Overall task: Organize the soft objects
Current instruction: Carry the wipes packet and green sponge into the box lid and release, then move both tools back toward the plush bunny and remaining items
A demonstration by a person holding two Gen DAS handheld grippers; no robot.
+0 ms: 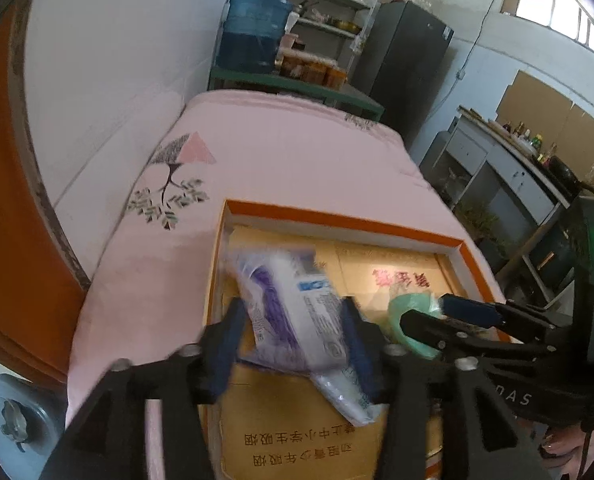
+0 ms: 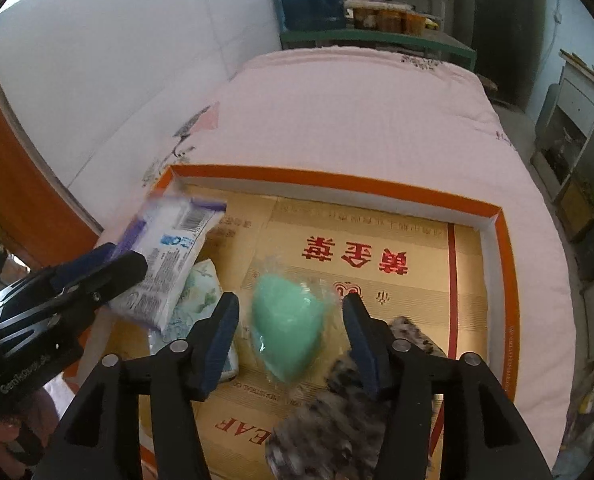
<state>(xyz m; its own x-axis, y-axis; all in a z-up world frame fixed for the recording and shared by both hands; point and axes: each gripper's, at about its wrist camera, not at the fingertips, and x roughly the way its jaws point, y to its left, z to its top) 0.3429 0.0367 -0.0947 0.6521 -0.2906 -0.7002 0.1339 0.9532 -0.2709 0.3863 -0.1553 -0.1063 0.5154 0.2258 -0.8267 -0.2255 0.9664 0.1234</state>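
An orange-rimmed box point(image 1: 337, 218) point(image 2: 337, 184) with a gold cardboard floor lies on a pink bed. My left gripper point(image 1: 293, 332) point(image 2: 109, 264) is shut on a white and purple tissue pack point(image 1: 297, 312) point(image 2: 169, 252) and holds it over the box's left side. My right gripper point(image 2: 291, 320) point(image 1: 425, 312) stands open around a mint-green bagged soft item point(image 2: 289, 324) point(image 1: 401, 320), which looks blurred between the jaws over the box floor. A floral pack point(image 2: 201, 300) lies under the tissue pack. A speckled fuzzy item point(image 2: 337, 420) lies in the box near my right fingers.
The pink quilt point(image 1: 297, 152) stretches beyond the box to a green table point(image 1: 297, 84) with a blue water jug point(image 1: 253, 28). A white wall runs along the left, an orange door frame point(image 1: 1, 200) beside it. Cabinets point(image 1: 497, 176) stand to the right.
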